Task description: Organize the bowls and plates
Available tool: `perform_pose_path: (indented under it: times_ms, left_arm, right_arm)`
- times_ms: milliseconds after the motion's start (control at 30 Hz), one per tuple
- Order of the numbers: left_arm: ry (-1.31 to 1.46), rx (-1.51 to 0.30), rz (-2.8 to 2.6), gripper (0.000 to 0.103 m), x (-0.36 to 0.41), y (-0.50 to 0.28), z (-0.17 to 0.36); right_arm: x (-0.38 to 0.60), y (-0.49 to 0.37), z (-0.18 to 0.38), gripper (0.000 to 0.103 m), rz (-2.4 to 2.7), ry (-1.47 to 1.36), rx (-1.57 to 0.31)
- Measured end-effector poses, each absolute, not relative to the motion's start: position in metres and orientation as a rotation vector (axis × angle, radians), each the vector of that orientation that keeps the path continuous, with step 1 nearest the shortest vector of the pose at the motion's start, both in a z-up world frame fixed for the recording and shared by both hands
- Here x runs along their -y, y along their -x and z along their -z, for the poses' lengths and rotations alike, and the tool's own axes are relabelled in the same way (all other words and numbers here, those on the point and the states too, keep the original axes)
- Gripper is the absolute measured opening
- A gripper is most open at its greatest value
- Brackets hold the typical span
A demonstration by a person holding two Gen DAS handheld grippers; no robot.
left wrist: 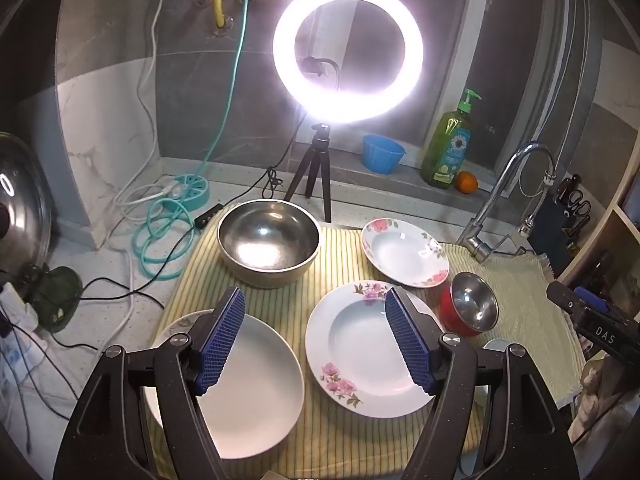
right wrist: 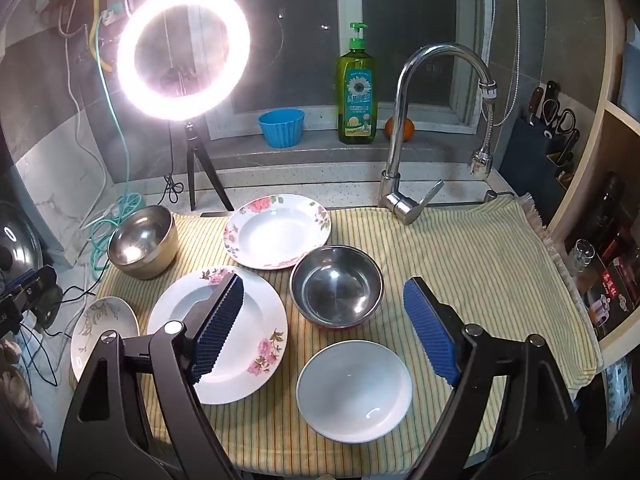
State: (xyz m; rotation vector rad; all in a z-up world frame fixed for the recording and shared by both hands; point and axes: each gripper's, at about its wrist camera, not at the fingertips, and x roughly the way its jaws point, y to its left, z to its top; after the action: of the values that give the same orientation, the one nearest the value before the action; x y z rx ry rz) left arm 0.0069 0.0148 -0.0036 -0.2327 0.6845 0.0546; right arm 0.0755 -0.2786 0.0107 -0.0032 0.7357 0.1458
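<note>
A kitchen surface (right wrist: 352,190) of pale speckled stone runs under a dark window, with a yellow striped cloth (right wrist: 460,264) spread over it and a lit ring light (right wrist: 183,53) on a small tripod at the back. On the sill stand a blue cup (right wrist: 281,128), a green soap bottle (right wrist: 357,98) and an orange (right wrist: 406,128); a chrome faucet (right wrist: 404,160) rises at the cloth's far edge.

All the dishes lie on the cloth. A large steel bowl (left wrist: 269,243) sits at the far left. Right of it is a far floral plate (left wrist: 404,252), and nearer lies a second floral plate (left wrist: 362,350). A plain white plate (left wrist: 256,388) with a faint leaf pattern lies at the near left. A small steel bowl with a red outside (left wrist: 470,306) sits just beside both floral plates, and a white bowl (right wrist: 354,390) sits nearer than it.

The left claw (left wrist: 314,344) hangs above the gap between the white plate and the near floral plate, its blue pads (left wrist: 222,344) wide apart and holding nothing. The right claw (right wrist: 324,328) hovers over the small steel bowl and white bowl, its pads (right wrist: 432,332) likewise spread and empty.
</note>
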Motion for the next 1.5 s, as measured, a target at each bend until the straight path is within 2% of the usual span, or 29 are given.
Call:
perform_pose_path:
  times_ms: [1500]
  left_arm:
    - [0.255, -0.695, -0.046, 0.073, -0.014, -0.018, 0.009]
  right_arm:
    - [0.274, -0.077, -0.006, 0.085, -0.137, 0.01, -0.733]
